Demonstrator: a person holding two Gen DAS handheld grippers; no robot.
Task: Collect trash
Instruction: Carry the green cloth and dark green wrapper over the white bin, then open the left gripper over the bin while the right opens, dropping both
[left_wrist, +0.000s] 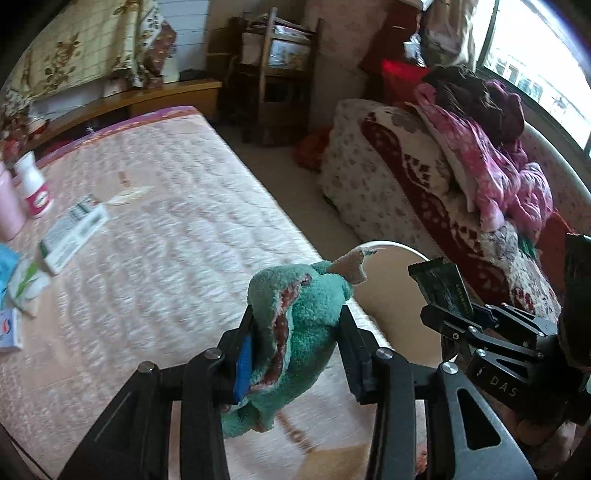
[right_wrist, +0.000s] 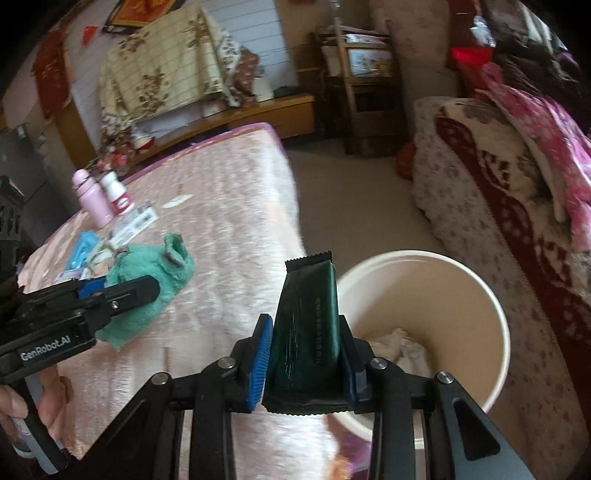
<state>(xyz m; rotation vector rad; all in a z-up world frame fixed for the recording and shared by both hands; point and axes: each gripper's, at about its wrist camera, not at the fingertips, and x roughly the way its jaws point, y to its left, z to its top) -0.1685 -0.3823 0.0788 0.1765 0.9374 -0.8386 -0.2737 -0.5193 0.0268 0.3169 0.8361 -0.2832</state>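
Right wrist view: right hand-held gripper (right_wrist: 306, 354) clamps a dark wrapper (right_wrist: 308, 321) just beside the bin (right_wrist: 495, 295) rim; carry it over the opening before releasing. Left hand-held gripper (left_wrist: 295, 343) pinches a green sock (left_wrist: 291, 332).

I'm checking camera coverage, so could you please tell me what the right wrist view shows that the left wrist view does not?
Only the right wrist view shows inside the white bin, where crumpled pale material lies, and a whole pink bottle. Only the left wrist view shows the window. Both show the left gripper shut on the green sock, the right gripper shut on the dark green wrapper, and the bed.
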